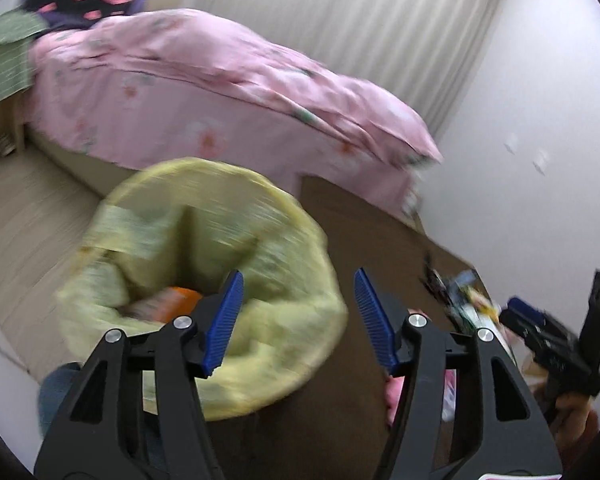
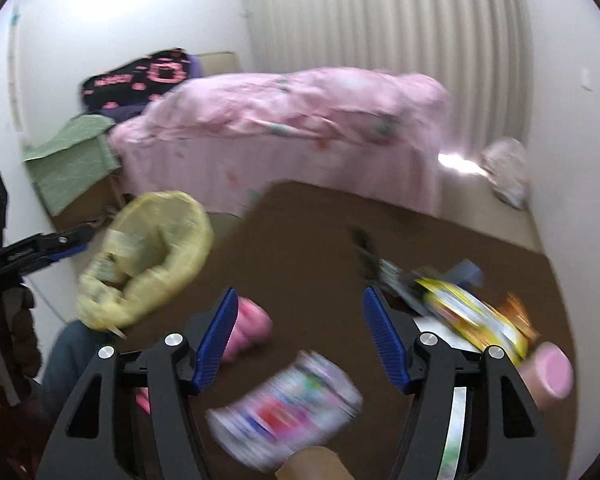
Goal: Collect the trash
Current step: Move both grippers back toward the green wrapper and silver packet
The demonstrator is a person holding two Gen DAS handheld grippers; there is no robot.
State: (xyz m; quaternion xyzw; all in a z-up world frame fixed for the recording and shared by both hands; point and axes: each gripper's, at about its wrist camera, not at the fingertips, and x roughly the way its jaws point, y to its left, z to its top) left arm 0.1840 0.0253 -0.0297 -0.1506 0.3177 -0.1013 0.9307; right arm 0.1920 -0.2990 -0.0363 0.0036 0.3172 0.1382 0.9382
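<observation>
Left wrist view showed the left gripper with its jaws apart and empty above the yellow-lined trash bin at the left edge of the brown tabletop, an orange wrapper already lying inside, so at least one piece seemed collected. Right wrist view showed the right gripper spread wide and holding nothing, while a blurred purple-and-white packet lay under its jaws. A yellow snack bag, a pink cup and a pink crumpled item were also on that tabletop, so most of the collecting looked unfinished.
</observation>
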